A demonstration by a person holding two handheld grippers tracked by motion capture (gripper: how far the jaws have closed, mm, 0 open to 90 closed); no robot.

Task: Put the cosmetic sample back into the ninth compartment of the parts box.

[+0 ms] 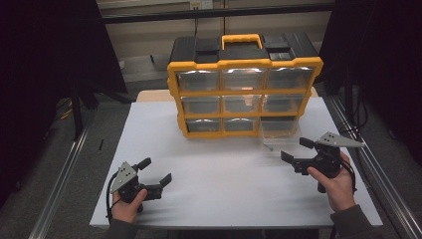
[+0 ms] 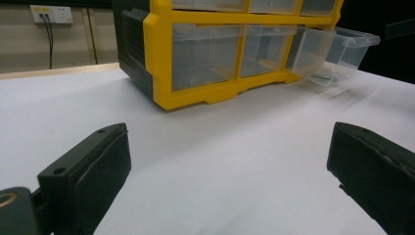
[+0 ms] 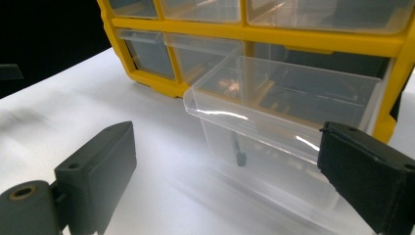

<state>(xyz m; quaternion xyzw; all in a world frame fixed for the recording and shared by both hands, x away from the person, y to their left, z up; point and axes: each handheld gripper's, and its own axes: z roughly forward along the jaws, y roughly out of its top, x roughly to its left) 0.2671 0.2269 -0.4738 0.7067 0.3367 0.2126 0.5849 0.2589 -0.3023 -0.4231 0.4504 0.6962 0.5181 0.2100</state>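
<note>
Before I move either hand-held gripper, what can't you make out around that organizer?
- Pulled-out drawer: a small dark item inside, too small and blurred to identify in the right gripper view.
- Closed drawers' contents: hidden by glare in the high view.
- Organizer: its back is hidden by its own body; its top is cut off in both gripper views.

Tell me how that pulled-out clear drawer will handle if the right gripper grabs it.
The clear drawer looks thin, glossy plastic: probably light and slippery. It is tilted down out of the organizer, so it may drop free. The small dark part inside could slide.
</note>
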